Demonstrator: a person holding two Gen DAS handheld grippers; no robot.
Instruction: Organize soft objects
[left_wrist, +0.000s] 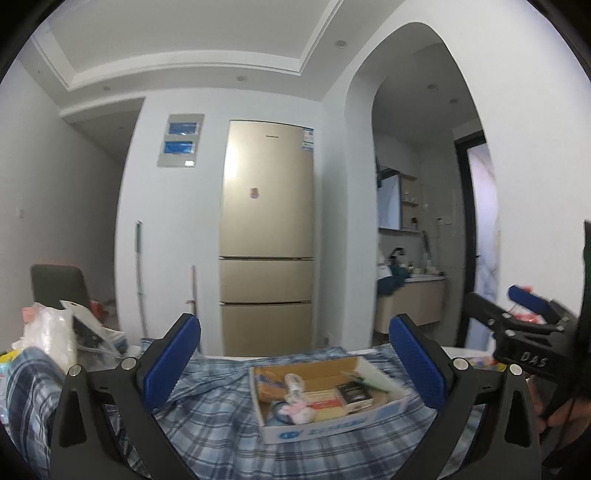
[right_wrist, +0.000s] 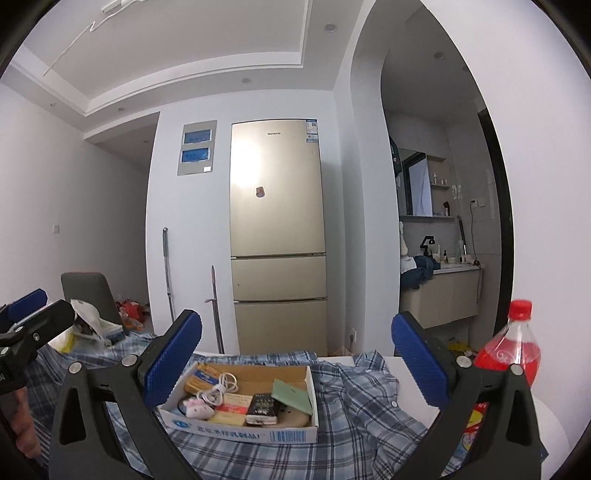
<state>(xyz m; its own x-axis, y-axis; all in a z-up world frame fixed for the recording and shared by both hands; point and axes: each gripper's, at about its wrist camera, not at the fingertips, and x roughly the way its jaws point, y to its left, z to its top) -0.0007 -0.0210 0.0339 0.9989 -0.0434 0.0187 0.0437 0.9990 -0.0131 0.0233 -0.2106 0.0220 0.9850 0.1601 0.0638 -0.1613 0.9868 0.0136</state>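
Left wrist view: the left gripper (left_wrist: 295, 363) hangs wide open and empty above a rumpled plaid shirt (left_wrist: 207, 424). A cardboard box (left_wrist: 325, 421) of small items sits on the shirt, straight ahead between the fingers. Pulling the cloth could likely drag or tip the box.

Right wrist view: the right gripper (right_wrist: 295, 363) is also spread wide, holding nothing. The shirt (right_wrist: 354, 406) lies below and ahead under the box (right_wrist: 236, 430). A red soda bottle (right_wrist: 511, 349) stands just right of the right finger; a sideways swing might topple it.
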